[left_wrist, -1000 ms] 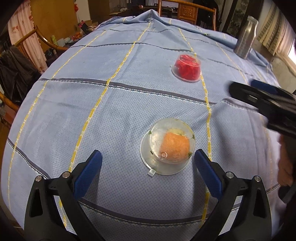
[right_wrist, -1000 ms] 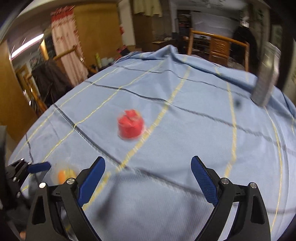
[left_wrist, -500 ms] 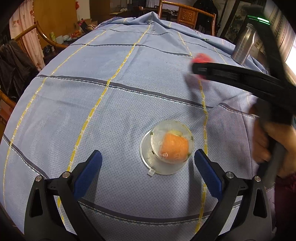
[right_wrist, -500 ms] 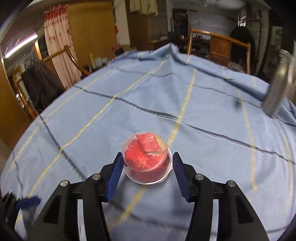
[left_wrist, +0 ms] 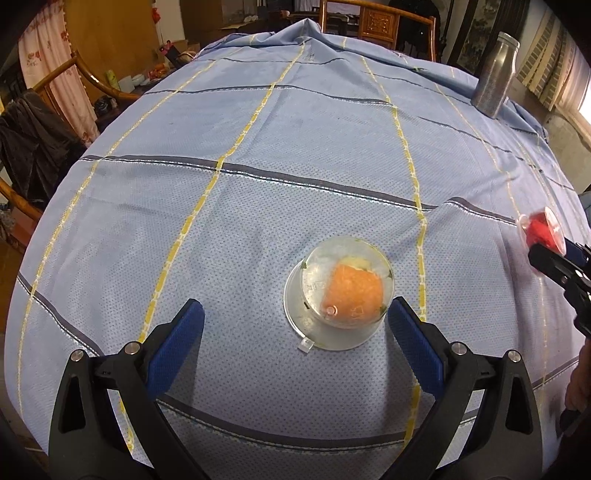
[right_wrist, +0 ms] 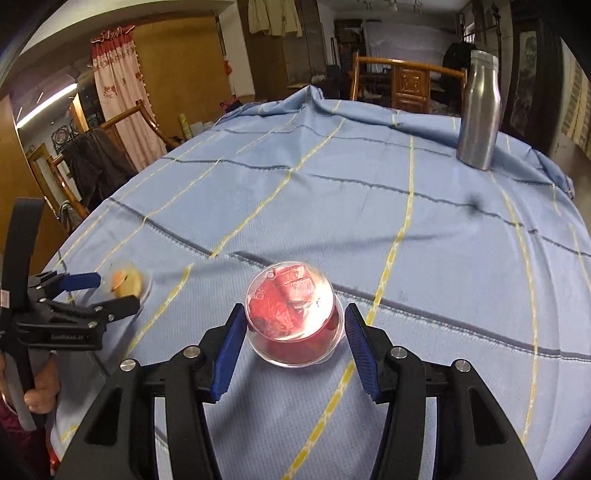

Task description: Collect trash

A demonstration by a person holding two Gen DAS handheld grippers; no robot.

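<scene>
A clear plastic cup with orange scraps [left_wrist: 340,291] sits upside down on the blue cloth. It lies just ahead of my left gripper [left_wrist: 295,314], whose jaws stand wide open, the right pad close to the cup. A second clear cup holding red wrappers [right_wrist: 291,310] sits between the blue pads of my right gripper [right_wrist: 293,325], which is shut on it. In the left wrist view that red cup [left_wrist: 541,230] shows at the far right edge, held in the right gripper [left_wrist: 554,254]. The orange cup [right_wrist: 125,282] and left gripper [right_wrist: 107,293] appear at the left of the right wrist view.
A steel bottle [left_wrist: 495,74] stands at the far right of the blue striped tablecloth [left_wrist: 258,147]. Wooden chairs [left_wrist: 376,22] ring the table's far side. A person's hand [right_wrist: 40,391] grips the left tool's handle at the table's near edge.
My right gripper closed on the red cup at mid-table, then carried it toward the near right edge. The left gripper and the orange cup stayed in place.
</scene>
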